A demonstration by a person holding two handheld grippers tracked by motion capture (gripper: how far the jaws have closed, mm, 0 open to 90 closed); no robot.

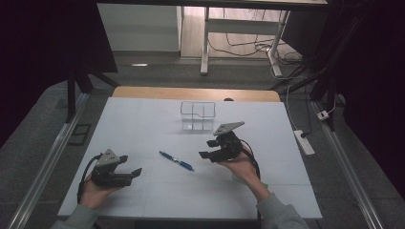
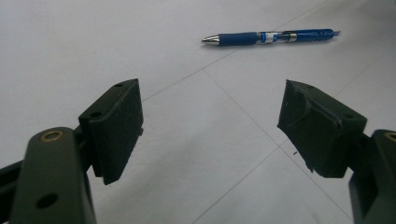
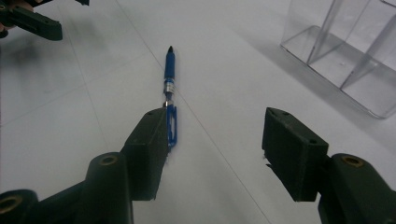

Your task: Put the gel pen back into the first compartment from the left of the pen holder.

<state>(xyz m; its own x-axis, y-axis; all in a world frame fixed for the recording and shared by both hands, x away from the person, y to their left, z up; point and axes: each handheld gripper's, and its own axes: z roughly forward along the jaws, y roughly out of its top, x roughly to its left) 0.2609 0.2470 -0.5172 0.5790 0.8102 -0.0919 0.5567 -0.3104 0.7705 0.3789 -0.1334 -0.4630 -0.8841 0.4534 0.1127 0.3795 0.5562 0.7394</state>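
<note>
Both grippers, left gripper (image 1: 134, 172) and right gripper (image 1: 204, 155), hover with jaws spread and empty, flanking a blue pen (image 1: 176, 161) lying mid-table, likely ready for pickup toward the clear box (image 1: 197, 116) near the far edge.

A white-topped table (image 1: 143, 119) with faint grid lines carries two things. A blue click pen (image 1: 176, 161) lies near its middle. A clear plastic compartment box (image 1: 197, 116) stands farther back.
</note>
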